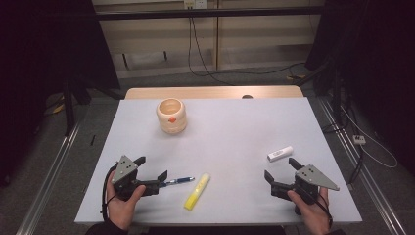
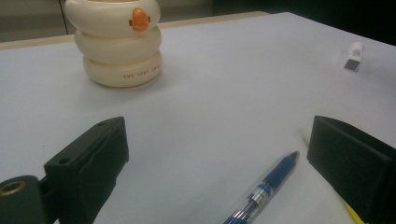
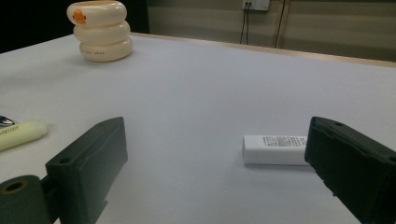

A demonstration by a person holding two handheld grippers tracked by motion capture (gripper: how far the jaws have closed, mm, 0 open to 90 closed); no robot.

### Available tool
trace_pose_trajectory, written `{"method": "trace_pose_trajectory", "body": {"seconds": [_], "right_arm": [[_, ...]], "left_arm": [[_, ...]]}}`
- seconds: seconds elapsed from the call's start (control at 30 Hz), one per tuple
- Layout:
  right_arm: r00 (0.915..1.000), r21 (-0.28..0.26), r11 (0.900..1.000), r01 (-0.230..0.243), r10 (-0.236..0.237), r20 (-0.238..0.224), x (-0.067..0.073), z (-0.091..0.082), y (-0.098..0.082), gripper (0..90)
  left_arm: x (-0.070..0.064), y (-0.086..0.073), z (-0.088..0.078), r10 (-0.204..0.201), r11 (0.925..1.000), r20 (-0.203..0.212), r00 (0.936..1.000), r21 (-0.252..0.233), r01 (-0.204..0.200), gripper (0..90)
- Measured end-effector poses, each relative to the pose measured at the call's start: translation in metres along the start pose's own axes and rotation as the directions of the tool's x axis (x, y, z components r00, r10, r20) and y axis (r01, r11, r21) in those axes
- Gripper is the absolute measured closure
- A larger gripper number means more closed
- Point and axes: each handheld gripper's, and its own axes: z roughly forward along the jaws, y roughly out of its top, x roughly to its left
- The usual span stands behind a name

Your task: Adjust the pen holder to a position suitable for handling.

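Near the front edge of the pale grey surface, both tongs are held low with jaws apart and nothing between the pads. The left tongs are aimed at the blue clear-barrelled ballpoint pen, which lies just ahead of their right jaw, beside the yellow plastic highlighter. The right tongs face the white rectangular eraser-like block, lying near the right edge. An approach step is judged to be in hand; next, the left tongs would need to be brought over the pen's barrel and closed across it. The cream ringed duck-beak holder stands well apart toward the back edge, with open room left across the middle. The front edge is close under both hands.
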Motion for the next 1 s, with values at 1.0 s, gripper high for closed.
{"method": "trace_pose_trajectory", "body": {"seconds": [1.0], "right_arm": [[0.9993, 0.015, 1.000, -0.003, 0.004, -0.038, 0.001, 0.006, 0.001, 2.7]], "left_arm": [[0.018, 0.040, 0.018, -0.019, 0.9998, -0.005, 0.9998, 0.000, 0.019, 7.2]]}}
